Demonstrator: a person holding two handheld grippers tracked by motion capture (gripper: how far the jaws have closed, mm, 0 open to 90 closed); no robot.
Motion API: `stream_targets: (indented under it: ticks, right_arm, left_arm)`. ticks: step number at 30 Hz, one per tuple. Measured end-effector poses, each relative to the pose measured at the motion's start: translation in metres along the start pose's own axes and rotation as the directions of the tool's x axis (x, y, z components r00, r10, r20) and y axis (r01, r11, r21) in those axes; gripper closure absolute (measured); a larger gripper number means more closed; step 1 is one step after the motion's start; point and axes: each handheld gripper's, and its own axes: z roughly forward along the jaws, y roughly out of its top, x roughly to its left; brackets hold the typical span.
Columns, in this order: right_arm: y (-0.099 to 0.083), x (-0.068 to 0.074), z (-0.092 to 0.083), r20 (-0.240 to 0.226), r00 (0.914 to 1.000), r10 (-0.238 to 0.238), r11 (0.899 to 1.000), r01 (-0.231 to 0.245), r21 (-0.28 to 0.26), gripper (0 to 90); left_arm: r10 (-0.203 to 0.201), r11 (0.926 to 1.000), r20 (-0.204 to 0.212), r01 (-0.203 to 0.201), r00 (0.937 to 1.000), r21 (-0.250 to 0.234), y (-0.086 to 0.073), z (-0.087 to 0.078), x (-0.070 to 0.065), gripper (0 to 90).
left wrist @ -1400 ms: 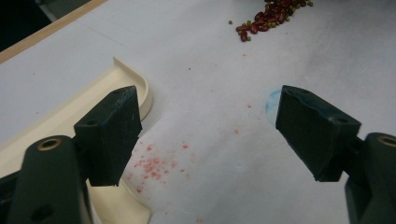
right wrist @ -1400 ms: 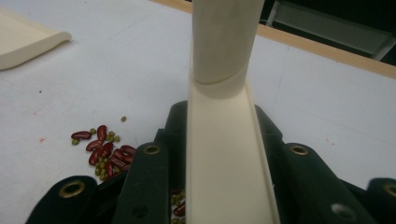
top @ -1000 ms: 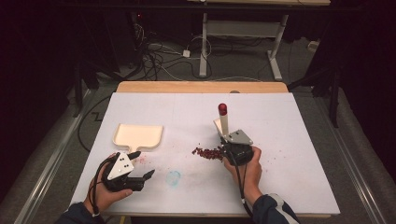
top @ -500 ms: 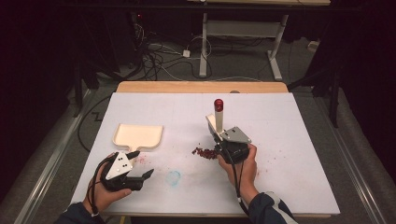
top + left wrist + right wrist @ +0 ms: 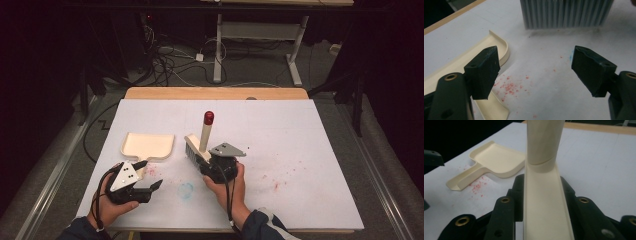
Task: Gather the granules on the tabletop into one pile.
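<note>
- In the left gripper view, the brush [image 5: 566, 13] bristles were cut off by the top edge.
- In the right gripper view, its handle ran off the top edge.
- The dustpan [image 5: 461, 65] was partly hidden behind the lower-left jaw.

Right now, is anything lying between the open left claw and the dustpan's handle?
Nothing visible does. The left claw is open beside the dustpan, whose handle lies at its left jaw; between the jaws there are just red crumbs on the white table.
</note>
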Motion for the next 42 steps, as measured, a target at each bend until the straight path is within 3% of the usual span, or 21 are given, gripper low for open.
stream_targets:
  ticks: [3, 5, 9, 12, 15, 20, 26, 32, 42]
  right_arm:
    - [-0.007, 0.0, 0.01, 0.028, 0.9995, 0.015, 1.0, -0.015, 0.009, 67.3]
    - [-0.009, -0.003, 0.01, 0.073, 0.9973, 0.001, 1.0, 0.0, -0.009, 67.3]
    - [-0.012, -0.013, 0.005, 0.127, 0.9916, 0.023, 1.0, -0.022, -0.01, 67.0]
    - [-0.014, -0.024, -0.002, 0.14, 0.9873, 0.075, 0.997, -0.074, -0.01, 67.0]
    - [-0.016, -0.033, -0.01, 0.169, 0.9776, 0.126, 0.992, -0.125, -0.019, 66.9]
    - [-0.021, -0.045, -0.02, 0.193, 0.9653, 0.175, 0.984, -0.174, -0.024, 66.7]
    - [-0.02, -0.046, -0.027, 0.221, 0.9596, 0.174, 0.985, -0.171, -0.033, 67.1]
    - [-0.016, -0.045, -0.03, 0.218, 0.9647, 0.147, 0.989, -0.143, -0.036, 67.2]
    - [0.002, -0.053, -0.053, 0.199, 0.9747, 0.102, 0.993, -0.089, -0.075, 67.2]
  left_arm:
    - [0.007, 1.0, 0.003, -0.007, 1.0, 0.004, -0.001, 0.0, 0.0, 21.9]
    - [0.008, 1.0, 0.002, -0.008, 1.0, 0.006, -0.001, -0.001, 0.0, 21.9]
    - [0.004, 1.0, 0.003, -0.004, 1.0, 0.001, 0.0, 0.0, -0.001, 21.9]
    - [0.011, 0.9999, 0.007, -0.011, 0.9999, 0.008, 0.001, 0.001, -0.002, 22.0]
    - [0.013, 0.9999, 0.013, -0.013, 0.9998, 0.009, 0.001, 0.003, -0.003, 22.0]
    - [0.023, 0.9996, 0.022, -0.023, 0.9995, 0.018, 0.003, 0.005, -0.004, 22.0]
    - [0.024, 0.9995, 0.031, -0.025, 0.9992, 0.018, 0.003, 0.007, -0.004, 22.0]
    - [0.025, 0.9995, 0.03, -0.026, 0.9992, 0.017, 0.003, 0.006, -0.004, 22.0]
    - [0.024, 0.9995, 0.025, -0.024, 0.9994, 0.021, 0.003, 0.006, -0.004, 22.0]
